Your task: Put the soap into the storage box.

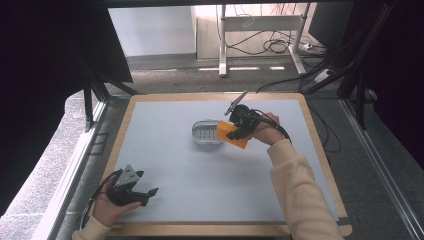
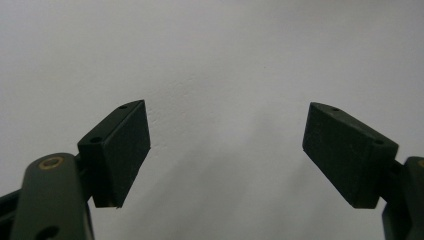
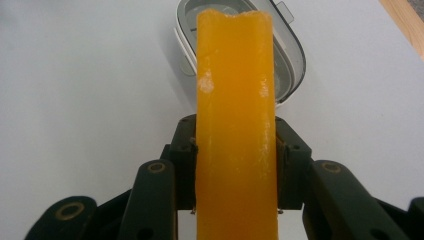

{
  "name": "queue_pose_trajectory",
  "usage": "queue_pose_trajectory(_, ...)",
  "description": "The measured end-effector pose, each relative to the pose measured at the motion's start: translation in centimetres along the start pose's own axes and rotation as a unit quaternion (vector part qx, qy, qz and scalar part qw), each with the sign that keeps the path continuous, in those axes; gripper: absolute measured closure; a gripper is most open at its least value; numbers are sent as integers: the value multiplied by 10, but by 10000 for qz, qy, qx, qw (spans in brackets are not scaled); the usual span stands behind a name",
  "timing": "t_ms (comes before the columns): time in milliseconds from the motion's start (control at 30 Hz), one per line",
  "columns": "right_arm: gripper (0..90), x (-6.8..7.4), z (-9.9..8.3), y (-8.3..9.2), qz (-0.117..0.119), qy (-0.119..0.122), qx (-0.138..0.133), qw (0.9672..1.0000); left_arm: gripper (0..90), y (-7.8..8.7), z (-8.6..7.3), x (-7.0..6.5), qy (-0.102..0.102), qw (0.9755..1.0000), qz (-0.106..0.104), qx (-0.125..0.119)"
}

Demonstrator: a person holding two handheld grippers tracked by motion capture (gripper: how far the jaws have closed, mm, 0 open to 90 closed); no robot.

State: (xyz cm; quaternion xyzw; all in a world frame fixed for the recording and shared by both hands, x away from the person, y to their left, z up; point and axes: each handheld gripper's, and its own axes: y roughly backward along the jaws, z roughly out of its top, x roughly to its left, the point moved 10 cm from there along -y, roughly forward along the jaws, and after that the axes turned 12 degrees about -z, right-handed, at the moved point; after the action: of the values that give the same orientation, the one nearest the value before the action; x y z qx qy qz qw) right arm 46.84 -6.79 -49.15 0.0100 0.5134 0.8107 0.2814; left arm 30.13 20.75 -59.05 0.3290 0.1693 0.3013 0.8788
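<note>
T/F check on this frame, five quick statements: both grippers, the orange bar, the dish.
1. The right gripper is shut on the long orange translucent bar. True.
2. The left gripper holds a bar too. False: its fingers stand open with nothing between them.
3. The orange bar lies inside the small white oval plastic dish. False: it is held in the gripper, its far end near the dish.
4. The dish sits on the pale grey table mat. True.
5. The left gripper is at the dish. False: it is at the mat's near left corner, far from it.
</note>
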Motion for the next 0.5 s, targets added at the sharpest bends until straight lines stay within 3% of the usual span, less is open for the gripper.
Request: queue_pose_trajectory(500, 616, 2, 19, -17, 102, 45, 16, 9999, 192, -1, 0, -1, -25, 10000, -19, -11)
